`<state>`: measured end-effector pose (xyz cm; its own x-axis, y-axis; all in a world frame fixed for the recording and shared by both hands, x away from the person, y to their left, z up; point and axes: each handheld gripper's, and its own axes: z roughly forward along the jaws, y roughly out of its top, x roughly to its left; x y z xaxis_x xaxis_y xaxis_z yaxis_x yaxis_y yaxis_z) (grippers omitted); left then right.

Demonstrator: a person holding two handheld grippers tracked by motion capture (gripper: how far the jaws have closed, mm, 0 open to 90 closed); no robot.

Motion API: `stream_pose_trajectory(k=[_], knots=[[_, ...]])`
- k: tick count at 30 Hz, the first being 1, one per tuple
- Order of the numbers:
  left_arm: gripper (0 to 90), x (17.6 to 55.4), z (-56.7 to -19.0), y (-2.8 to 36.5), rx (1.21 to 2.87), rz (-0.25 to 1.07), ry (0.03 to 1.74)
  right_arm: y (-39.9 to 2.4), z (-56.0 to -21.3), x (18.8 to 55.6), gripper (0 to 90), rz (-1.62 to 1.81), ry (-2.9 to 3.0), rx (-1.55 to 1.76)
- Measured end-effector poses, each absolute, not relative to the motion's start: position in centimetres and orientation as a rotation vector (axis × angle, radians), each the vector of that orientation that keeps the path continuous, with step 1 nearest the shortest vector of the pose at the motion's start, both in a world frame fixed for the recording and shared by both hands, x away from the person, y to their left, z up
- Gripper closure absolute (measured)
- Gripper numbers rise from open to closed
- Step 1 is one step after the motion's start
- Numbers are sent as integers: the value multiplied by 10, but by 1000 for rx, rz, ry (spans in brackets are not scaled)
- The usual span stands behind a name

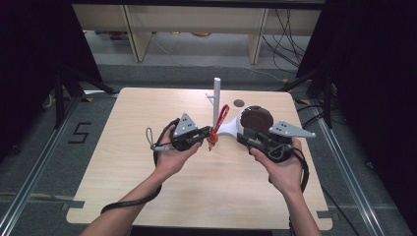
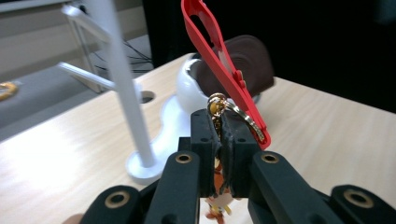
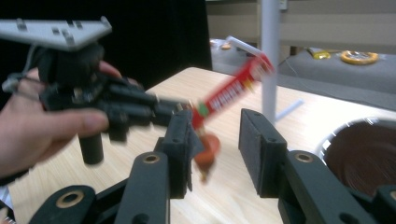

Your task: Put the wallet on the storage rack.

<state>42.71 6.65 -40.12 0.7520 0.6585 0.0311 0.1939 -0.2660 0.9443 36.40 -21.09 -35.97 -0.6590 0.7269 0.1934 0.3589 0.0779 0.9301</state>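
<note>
Left tongs (image 1: 205,138) are clamped tight on the gold ring of a keychain (image 2: 224,70), held above the middle of the desk (image 1: 196,196). Its red strap (image 1: 223,117) sticks up and away beside the white stand (image 1: 216,101), and a small orange charm (image 3: 207,151) dangles under the jaws. Right tongs (image 1: 242,138) sit just beside it, jaws apart and gripping nothing; the charm hangs in front of them. Behind the right tongs, a white bowl with a brown lining (image 1: 254,119) rests on the desk.
</note>
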Motion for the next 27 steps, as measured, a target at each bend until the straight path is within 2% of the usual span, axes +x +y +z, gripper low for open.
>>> stream_pose_trajectory(k=[8,16,27], knots=[[841,445,-385,83,1776,596,695,-232,-403,354,622,1628,2007,1176],[841,464,-374,91,1754,631,733,-235,-441,352,626,1636,1987,1243],[840,485,-363,95,1751,685,754,-244,-457,354,630,1610,1977,1290]])
